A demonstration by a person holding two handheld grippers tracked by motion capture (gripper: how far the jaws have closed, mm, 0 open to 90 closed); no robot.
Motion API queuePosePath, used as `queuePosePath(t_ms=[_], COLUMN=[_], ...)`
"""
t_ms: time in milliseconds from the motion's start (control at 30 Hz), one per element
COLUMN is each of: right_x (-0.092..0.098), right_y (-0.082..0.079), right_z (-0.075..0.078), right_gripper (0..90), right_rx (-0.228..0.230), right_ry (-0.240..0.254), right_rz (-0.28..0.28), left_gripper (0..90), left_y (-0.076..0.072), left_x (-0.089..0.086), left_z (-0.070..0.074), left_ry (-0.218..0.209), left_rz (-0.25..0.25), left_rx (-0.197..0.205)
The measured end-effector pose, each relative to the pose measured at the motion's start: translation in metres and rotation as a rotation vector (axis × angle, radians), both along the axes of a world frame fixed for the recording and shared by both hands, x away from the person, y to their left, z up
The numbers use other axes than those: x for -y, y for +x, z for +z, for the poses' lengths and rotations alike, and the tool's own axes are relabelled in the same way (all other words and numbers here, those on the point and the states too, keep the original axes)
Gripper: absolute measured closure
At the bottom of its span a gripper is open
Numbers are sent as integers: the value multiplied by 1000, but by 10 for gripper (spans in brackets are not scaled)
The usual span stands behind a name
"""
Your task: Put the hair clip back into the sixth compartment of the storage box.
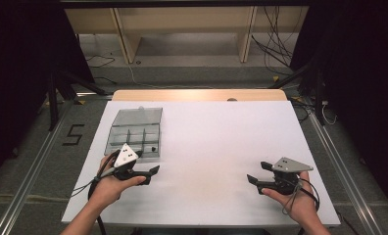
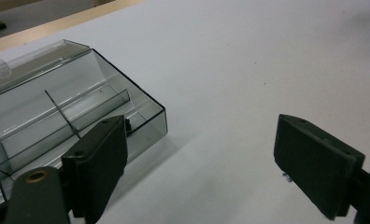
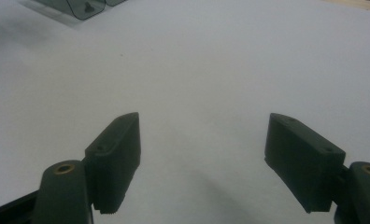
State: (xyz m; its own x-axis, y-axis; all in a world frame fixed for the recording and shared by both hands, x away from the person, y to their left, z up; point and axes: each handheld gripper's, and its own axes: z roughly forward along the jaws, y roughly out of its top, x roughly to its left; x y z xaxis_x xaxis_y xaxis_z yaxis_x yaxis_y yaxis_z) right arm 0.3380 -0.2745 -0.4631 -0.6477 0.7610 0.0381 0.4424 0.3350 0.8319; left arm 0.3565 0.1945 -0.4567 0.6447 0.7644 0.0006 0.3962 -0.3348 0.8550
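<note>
Risk item: my left gripper [image 1: 152,172] and right gripper [image 1: 254,177], both wide open and empty, could nudge the compartment box [image 1: 135,131] on approach.

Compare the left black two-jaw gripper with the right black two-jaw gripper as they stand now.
The left black two-jaw gripper sits beside the smoky clear plastic compartment box; the right black two-jaw gripper is apart from it, over the bare white table. In the high view, the left points right; the right points left. Both stand open and hold nothing.
</note>
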Motion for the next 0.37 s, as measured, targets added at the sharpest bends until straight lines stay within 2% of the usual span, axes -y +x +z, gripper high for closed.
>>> queuePosePath(t_ms=[367], right_x=[0], right_y=[0], right_z=[-1], right_gripper=[269], right_rx=[-5], right_ry=[-7], right_rz=[-1], left_gripper=[180], left_y=[-7], left_x=[-1], left_z=[-5], left_ry=[26], left_rz=[-12], left_rx=[-18])
